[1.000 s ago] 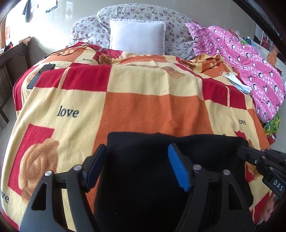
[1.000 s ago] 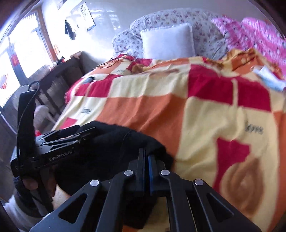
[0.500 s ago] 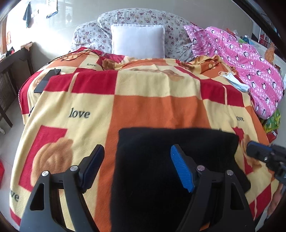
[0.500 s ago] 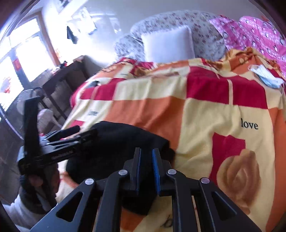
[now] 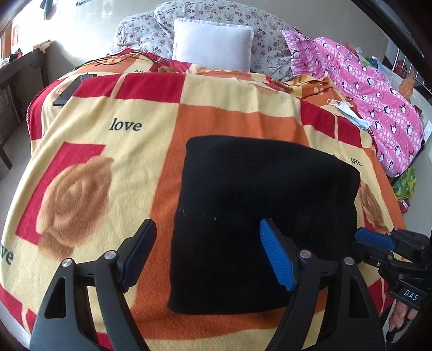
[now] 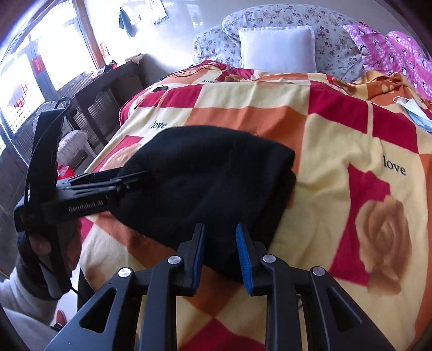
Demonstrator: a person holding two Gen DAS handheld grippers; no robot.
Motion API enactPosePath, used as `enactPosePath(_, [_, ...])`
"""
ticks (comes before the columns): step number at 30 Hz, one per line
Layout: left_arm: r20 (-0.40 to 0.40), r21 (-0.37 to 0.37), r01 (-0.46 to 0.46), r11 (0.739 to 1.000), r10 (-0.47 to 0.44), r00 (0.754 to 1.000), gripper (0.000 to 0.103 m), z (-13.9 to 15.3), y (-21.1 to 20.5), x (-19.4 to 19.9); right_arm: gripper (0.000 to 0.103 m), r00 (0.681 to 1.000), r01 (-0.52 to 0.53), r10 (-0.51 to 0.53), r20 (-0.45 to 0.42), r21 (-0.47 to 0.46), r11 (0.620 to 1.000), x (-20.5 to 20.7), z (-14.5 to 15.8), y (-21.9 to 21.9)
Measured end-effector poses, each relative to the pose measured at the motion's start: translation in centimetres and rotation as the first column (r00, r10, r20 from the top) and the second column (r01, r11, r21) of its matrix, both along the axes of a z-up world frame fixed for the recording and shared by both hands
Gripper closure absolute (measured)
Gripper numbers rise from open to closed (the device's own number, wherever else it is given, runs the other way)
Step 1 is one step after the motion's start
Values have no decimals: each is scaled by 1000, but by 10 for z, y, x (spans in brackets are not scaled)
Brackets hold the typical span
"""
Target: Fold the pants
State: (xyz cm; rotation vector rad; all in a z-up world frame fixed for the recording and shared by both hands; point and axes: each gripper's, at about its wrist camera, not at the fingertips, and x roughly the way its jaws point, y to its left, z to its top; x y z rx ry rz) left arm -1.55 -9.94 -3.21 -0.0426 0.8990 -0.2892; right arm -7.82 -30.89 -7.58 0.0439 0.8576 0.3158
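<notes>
The fingers of the left gripper [image 5: 206, 252] stand spread wide and are opening further, with only the left edge of the folded black pants [image 5: 259, 216] lying beneath the gap and neither pad pressing on the cloth. The right gripper [image 6: 220, 253] has its fingers a narrow way apart and opening; the near right corner of the pants lies under the gap, and the blue pads do not press on it. The pants rest as a thick, roughly square folded stack on the near part of a checked blanket [image 5: 135, 162] in red, orange and cream, printed with roses and the word "love". At the far end of the bed a white cushion [image 5: 213, 43] leans against floral pillows [image 5: 226, 13]. A pink penguin-print cloth [image 5: 378, 91] lies along the far right, with a pale blue face mask [image 5: 348, 113] just beside it. A dark phone [image 5: 68, 90] lies at the far left edge of the blanket. In the right wrist view a hand [image 6: 40, 243] grips the left gripper's handle.
</notes>
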Motion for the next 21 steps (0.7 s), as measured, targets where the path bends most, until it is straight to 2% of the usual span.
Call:
enactPosePath(3, [3, 9, 5, 1000, -5, 1000, 24, 1, -2, -1, 75, 1000, 9, -9, -15, 11, 1000, -3, -2, -7])
enactPosePath(5, [2, 14, 4, 1000, -4, 1000, 24, 4, -2, -1, 67, 1000, 20, -20, -21, 17, 1000, -4, -2, -9])
enactPosePath(7, [3, 15, 2, 1000, -2, 1000, 24, 6, -2, -1, 67, 999, 24, -23, -28, 34, 999, -4, 2, -11])
enactPosePath(12, [20, 28, -7, 1000, 7, 1000, 24, 12, 0, -1, 64, 999, 12, -13, 36, 28, 1000, -2, 24, -3])
enactPosePath(16, [34, 26, -23, 999, 22, 999, 24, 17, 4, 2, 63, 999, 22, -22, 45, 4, 1000, 9, 26, 10])
enactPosePath(21, [66, 60, -50, 997, 46, 997, 24, 18, 4, 3, 63, 998, 52, -50, 50, -38, 998, 22, 21, 22])
